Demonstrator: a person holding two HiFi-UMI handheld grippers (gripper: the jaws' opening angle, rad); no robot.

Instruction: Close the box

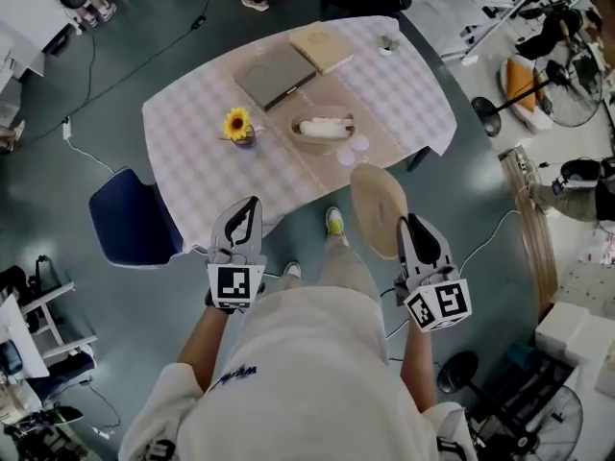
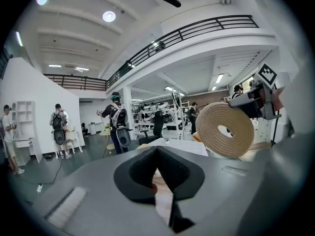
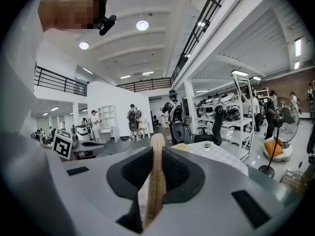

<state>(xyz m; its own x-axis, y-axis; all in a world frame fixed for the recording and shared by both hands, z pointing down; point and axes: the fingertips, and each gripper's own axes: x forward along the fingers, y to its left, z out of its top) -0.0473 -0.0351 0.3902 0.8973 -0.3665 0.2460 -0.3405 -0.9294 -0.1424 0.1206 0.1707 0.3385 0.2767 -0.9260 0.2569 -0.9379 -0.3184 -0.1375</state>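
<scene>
My right fingers [image 3: 146,168] are clamped on the edge of the woven lid [image 3: 156,181]. In the right gripper view the disc stands edge-on between them, rising past the tips. From the head view the right gripper [image 1: 408,224] holds that lid up in the air, its flat round face tilted. It overlaps the near right edge of the bench [image 1: 192,152] and is not touching anything there.

My left fingers [image 2: 179,173] are brought together with nothing between them. The left gripper [image 1: 248,209] hangs level with the right one, on the other side of my body, just short of the bench's near edge.

The box [image 1: 323,130], a woven oval basket, sits uncovered near the middle of the bench. A white bundle [image 1: 325,126] lies inside it. The box is well apart from the lid and beyond it.

Just left of the box stands a sunflower [image 1: 236,123] in a small pot. Two small clear round pieces [image 1: 353,149] lie on the near right side of the box.

Behind the box a flat grey book [image 1: 275,75] lies on the checked cloth. A tan one [image 1: 322,46] lies just beyond it, and a tiny potted plant [image 1: 387,42] is at the far right corner.

A blue chair [image 1: 135,221] stands off the bench's left near corner.
</scene>
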